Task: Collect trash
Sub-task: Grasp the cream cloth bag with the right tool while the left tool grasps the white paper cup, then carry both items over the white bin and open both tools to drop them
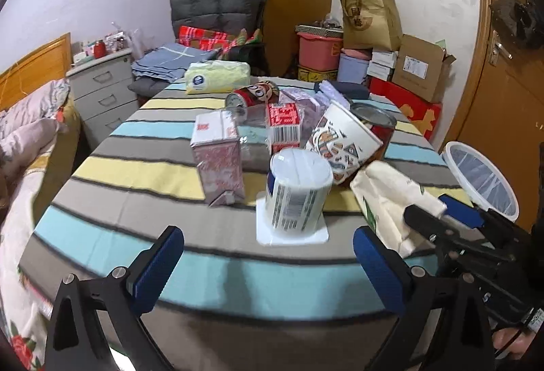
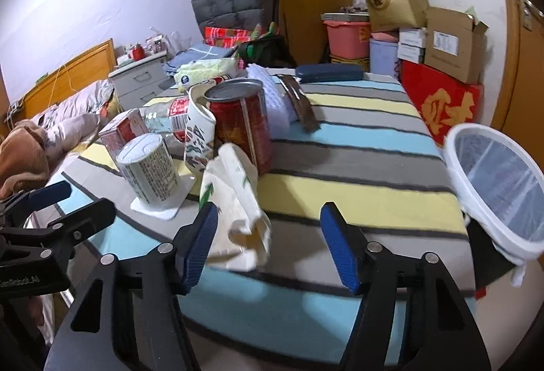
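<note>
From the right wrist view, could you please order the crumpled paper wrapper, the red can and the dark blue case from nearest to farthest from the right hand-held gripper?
1. Crumpled paper wrapper: nearest, by the left finger of the right hand-held gripper.
2. Red can: upright just behind the wrapper.
3. Dark blue case: farthest, at the table's far edge.

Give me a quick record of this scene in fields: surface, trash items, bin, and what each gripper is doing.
surface: striped cloth-covered table
trash nearest: crumpled cream paper wrapper, white upside-down plastic cup with barcode label
other trash: red metal can, patterned paper cup, pink carton
bin: white-rimmed mesh bin at the table's right edge
left gripper: open, empty, facing the upside-down cup
right gripper: open, empty, wrapper just ahead of its fingers
</note>
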